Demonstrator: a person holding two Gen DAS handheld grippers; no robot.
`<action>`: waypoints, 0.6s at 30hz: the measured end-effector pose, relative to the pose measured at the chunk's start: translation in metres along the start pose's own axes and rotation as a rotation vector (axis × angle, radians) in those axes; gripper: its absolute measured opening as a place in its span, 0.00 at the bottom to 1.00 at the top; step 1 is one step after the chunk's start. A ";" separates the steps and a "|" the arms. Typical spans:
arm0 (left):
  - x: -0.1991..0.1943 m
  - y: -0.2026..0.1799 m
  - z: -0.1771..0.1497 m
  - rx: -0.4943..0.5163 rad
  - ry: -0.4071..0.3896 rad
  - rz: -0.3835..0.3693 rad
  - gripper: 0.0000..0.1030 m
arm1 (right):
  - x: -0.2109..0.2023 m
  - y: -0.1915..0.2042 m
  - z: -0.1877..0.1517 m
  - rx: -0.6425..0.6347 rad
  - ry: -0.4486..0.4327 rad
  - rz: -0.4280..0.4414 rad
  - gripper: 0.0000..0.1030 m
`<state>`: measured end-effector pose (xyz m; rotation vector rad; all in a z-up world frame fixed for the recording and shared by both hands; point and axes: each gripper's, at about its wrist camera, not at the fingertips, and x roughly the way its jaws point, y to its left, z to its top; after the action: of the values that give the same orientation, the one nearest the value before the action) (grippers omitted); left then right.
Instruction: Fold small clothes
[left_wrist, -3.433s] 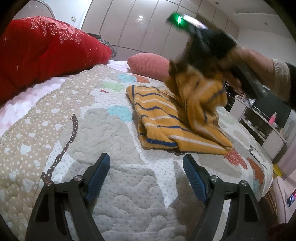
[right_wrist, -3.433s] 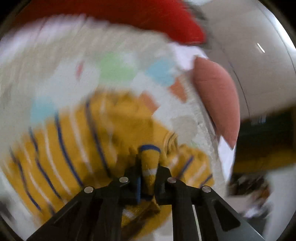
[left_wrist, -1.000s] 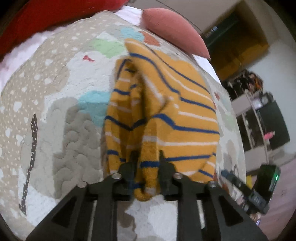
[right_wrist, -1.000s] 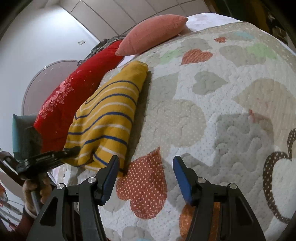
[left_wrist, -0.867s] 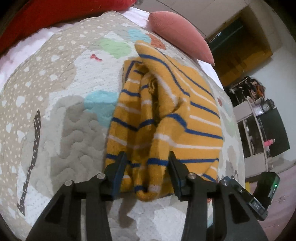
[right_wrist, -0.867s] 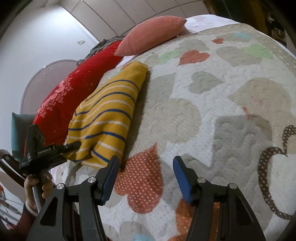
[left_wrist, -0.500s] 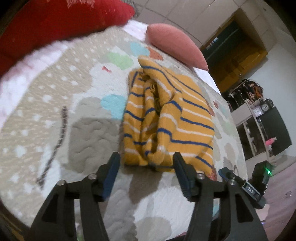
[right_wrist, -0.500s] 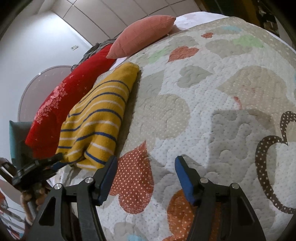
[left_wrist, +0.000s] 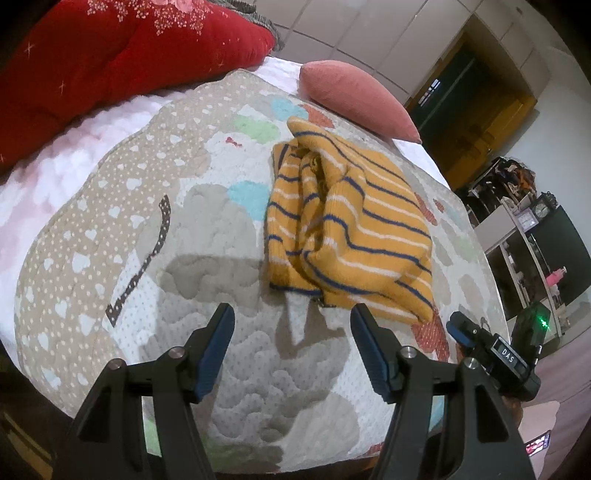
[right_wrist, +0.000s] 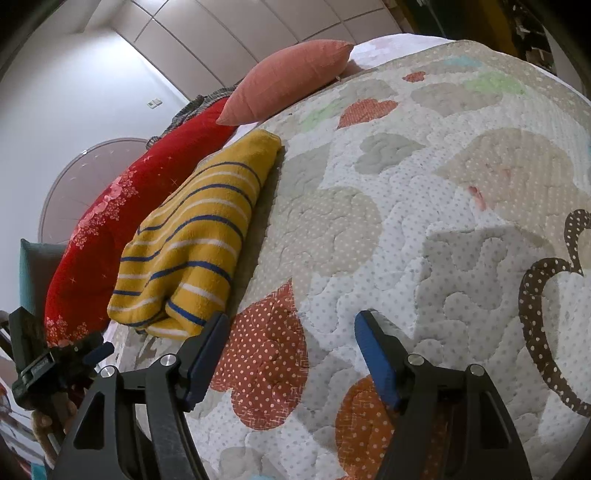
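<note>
Resting folded on the quilt (left_wrist: 192, 280), the striped sweater (left_wrist: 347, 236) sits right of centre in the left wrist view, just above the left gripper (left_wrist: 291, 339), whose jaws have just been opening and now stand spread and empty. The right gripper (right_wrist: 290, 354), low in its own frame, has also been opening and holds nothing. Judging by this, the fold has been let go; next comes tidying the bunched left edge. How neat the hidden inner layers are is unclear.

Warm indoor light, both views pretty sharp. Heavy fisheye bending with dark vignetted corners. Soft gripper shadows fall on the quilt (left_wrist: 229, 332); the doorway (left_wrist: 454, 107) behind stays dim.
</note>
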<state>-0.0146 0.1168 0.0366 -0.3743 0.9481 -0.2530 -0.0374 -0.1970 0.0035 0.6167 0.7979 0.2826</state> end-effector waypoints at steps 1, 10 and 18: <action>0.000 0.000 -0.001 -0.001 0.002 0.000 0.62 | 0.000 0.001 -0.001 -0.007 -0.005 -0.001 0.75; -0.001 0.009 -0.010 -0.026 0.007 0.007 0.64 | 0.002 0.008 -0.006 -0.051 -0.030 -0.022 0.80; -0.002 0.018 -0.015 -0.049 0.009 0.008 0.64 | 0.004 0.013 -0.008 -0.080 -0.042 -0.044 0.83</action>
<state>-0.0277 0.1306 0.0225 -0.4142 0.9654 -0.2243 -0.0412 -0.1817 0.0047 0.5272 0.7557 0.2597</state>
